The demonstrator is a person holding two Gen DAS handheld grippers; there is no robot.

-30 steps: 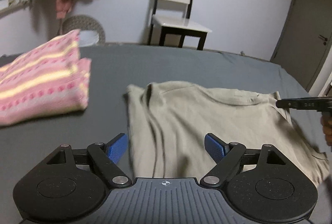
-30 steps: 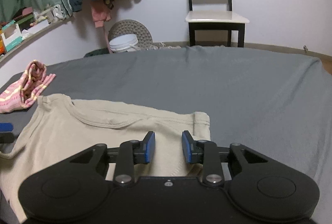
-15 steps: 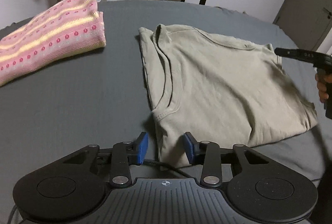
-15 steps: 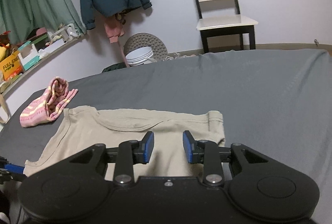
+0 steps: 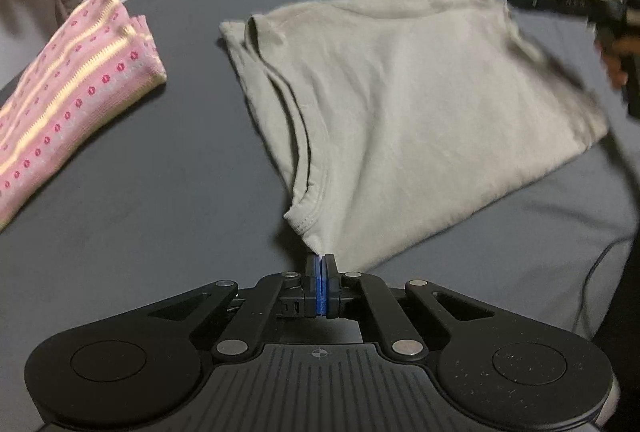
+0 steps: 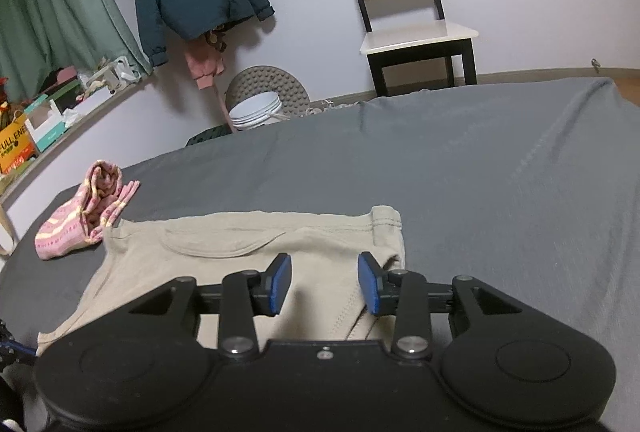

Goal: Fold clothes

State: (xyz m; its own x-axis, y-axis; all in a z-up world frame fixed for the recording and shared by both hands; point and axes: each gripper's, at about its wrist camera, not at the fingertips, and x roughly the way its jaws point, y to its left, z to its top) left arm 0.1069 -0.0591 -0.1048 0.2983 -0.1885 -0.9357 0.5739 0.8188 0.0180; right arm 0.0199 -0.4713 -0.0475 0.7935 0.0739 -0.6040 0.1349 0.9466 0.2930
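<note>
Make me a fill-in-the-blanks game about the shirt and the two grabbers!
1. The left gripper is shut on a corner of the ____ shirt.
2. The right gripper has its jaws ____ above the shirt.
3. The pink striped cloth lies to the ____ of the shirt in the left wrist view.
4. Both lie on a ____ sheet.

Missing words: beige; open; left; grey

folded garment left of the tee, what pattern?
Folded garment: pink with yellow stripes and rows of red dots. Clearest in the left wrist view.

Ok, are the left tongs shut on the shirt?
Shut: the left tongs have blue pads pressed together, pinching the shirt at its near corner.
</note>
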